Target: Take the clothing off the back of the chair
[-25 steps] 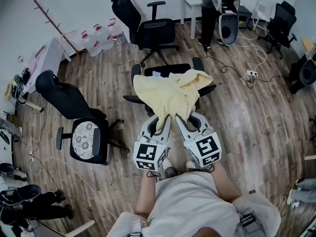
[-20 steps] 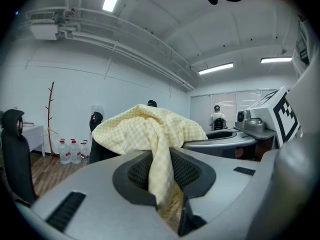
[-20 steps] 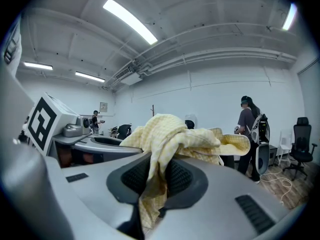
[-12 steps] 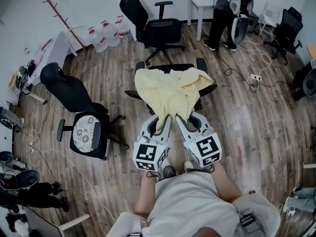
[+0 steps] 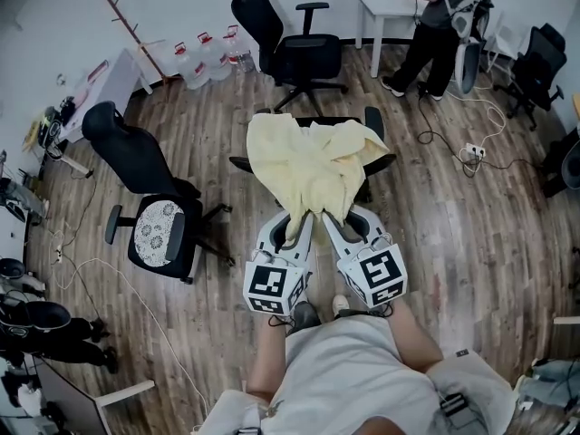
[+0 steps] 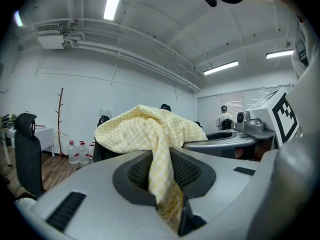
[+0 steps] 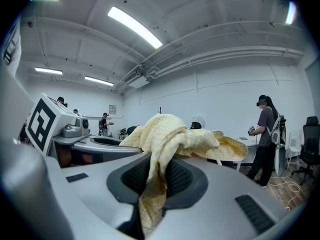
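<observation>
Pose: side by side, nearly level | left claw [image 5: 297, 221], right claw [image 5: 326, 219]: clamped on clothing [image 5: 308, 163]

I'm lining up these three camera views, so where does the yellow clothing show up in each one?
Head view: centre, yellow clothing draped over the black chair.
Left gripper view: yellow clothing centre, held by the left tool.
Right gripper view: yellow clothing centre, held by the right tool.
Shared landmark: standing person, top right in head view, far right in right gripper view.
</observation>
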